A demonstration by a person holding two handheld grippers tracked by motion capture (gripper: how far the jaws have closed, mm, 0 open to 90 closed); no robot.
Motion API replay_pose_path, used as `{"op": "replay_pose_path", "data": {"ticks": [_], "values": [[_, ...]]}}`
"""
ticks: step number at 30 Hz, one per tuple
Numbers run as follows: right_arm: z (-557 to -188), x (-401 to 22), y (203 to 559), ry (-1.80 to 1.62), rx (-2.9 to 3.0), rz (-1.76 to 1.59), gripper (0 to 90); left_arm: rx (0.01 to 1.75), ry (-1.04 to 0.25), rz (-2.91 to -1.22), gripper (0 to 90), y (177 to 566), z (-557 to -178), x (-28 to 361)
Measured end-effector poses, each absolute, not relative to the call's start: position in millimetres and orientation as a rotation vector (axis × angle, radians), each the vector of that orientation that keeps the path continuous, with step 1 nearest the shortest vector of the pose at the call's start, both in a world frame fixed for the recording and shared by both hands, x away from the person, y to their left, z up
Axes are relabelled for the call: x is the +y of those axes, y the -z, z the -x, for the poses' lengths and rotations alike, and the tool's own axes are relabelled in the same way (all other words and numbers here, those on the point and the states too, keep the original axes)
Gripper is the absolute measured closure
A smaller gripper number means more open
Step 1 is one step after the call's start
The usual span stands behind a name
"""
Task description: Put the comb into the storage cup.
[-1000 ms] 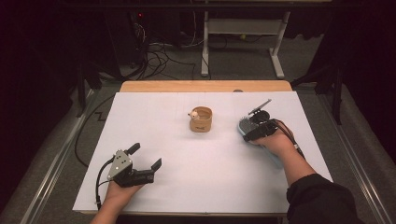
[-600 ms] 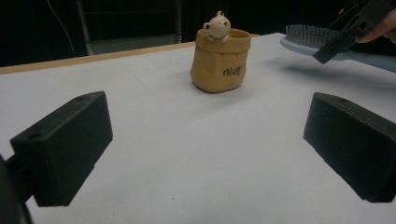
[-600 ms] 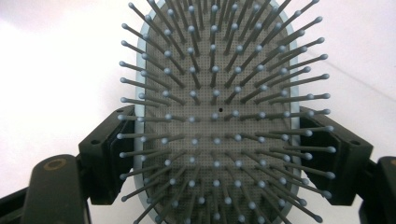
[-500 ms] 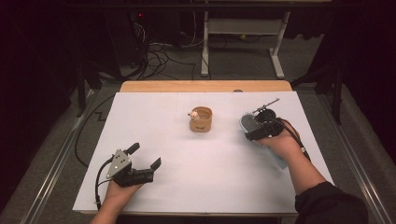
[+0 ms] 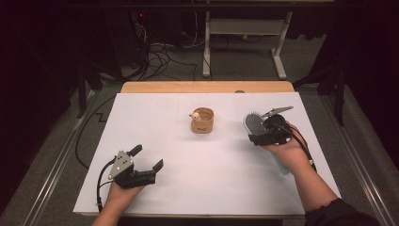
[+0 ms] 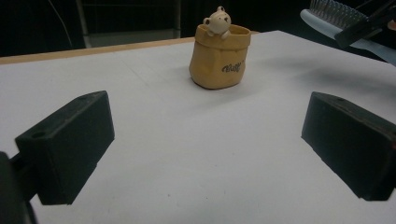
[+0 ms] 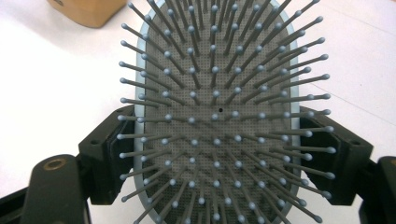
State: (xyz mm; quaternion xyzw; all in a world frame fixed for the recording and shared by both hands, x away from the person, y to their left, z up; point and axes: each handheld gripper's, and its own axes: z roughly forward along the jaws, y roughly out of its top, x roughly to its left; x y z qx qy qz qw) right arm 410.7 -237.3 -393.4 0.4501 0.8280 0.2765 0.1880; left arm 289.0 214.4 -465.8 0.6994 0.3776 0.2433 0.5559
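My right gripper (image 5: 269,132) has its jaws clamped across the wide head of the pale blue hairbrush (image 5: 254,124), one jaw pressing on each side edge, as the right gripper view shows with the brush (image 7: 217,116) turned bristles up toward the camera. I hold it over the right part of the white table (image 5: 211,188), with its handle running back under my right hand (image 5: 289,150). The little tan pouch with a bear figure (image 5: 203,120) stands upright near the table's middle, to the left of the brush and apart from it. My left gripper (image 5: 147,160) rests low at the near left, jaws spread wide with nothing between them, pointing toward the pouch (image 6: 219,56).
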Motion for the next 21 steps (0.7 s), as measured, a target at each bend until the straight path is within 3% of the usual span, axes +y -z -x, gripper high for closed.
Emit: {"op": "replay_pose_path", "data": {"ticks": [21], "values": [[-382,-248,398,-1.005,2.129,-1.228,20.5,0.893,-0.571,-1.656,3.3,466,-289,213]]}}
